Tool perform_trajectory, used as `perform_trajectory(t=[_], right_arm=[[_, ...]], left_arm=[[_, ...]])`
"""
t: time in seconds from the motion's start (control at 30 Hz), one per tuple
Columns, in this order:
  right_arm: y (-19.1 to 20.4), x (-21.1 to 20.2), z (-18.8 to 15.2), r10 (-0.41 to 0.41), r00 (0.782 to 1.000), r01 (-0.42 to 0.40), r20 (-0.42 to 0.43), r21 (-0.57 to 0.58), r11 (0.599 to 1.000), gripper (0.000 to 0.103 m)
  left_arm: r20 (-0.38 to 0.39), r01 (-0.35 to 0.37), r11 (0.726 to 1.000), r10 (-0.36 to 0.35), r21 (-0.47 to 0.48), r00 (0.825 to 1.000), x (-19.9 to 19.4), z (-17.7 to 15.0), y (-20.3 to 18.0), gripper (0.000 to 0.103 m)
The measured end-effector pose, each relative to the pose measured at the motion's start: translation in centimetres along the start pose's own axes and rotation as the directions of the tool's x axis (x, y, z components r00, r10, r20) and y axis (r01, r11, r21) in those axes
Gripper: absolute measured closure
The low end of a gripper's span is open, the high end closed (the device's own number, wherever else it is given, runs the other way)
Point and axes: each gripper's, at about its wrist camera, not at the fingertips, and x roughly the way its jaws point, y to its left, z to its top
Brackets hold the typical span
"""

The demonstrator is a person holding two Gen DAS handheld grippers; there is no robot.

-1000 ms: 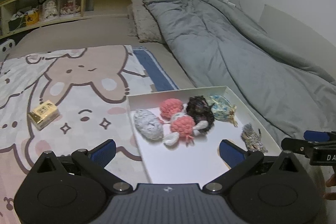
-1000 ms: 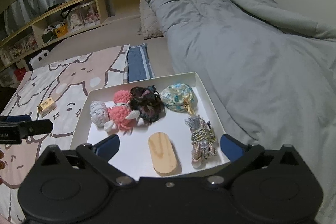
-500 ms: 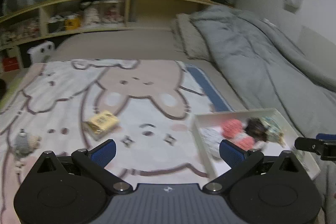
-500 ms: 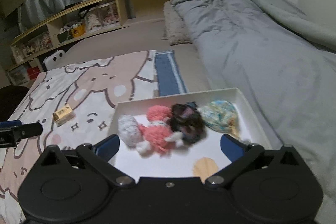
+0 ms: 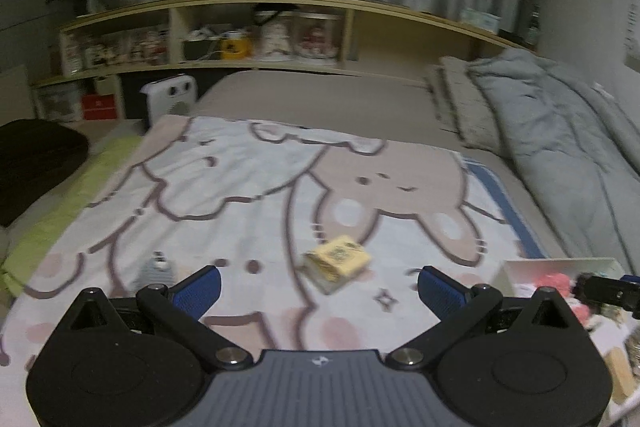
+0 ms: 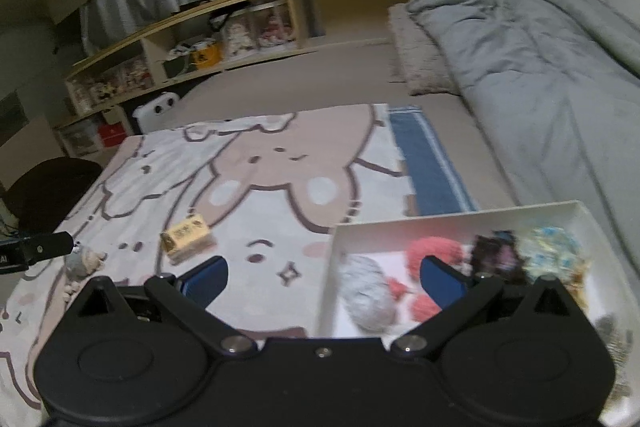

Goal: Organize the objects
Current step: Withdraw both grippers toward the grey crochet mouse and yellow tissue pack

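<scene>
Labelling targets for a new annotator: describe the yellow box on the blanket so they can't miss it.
Start at the cartoon-rabbit blanket spread over the bed, left of the white tray. The yellow box lies on the blanket below the brown rabbit's face, ahead of the open left gripper. It is the only hard-edged, printed yellow block; the small grey plush nearby is soft and rounded.

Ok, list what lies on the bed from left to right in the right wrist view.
Small grey plush toy → yellow box → white tray, holding the grey knitted ball, pink knitted toy, dark scrunchie and pale blue pouch.
</scene>
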Motion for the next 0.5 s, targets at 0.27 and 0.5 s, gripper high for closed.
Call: perform_trajectory(t=[0.27, 0.5], right_arm=[[3.9, 3.3, 0.6, 0.067, 0.998, -0.067, 0.005, -0.009, 0.998, 0.000], [6.4, 6.4, 1.0, 0.114, 0.994, -0.114, 0.004, -0.010, 0.993, 0.000]], left_arm=[[0.011, -0.086, 0.995, 0.086, -0.053, 0.996, 1.0, 0.0, 5.5, 0.000], [0.021, -0.133, 0.988, 0.135, -0.073, 0.991, 1.8, -0.3, 8.8, 0.000]])
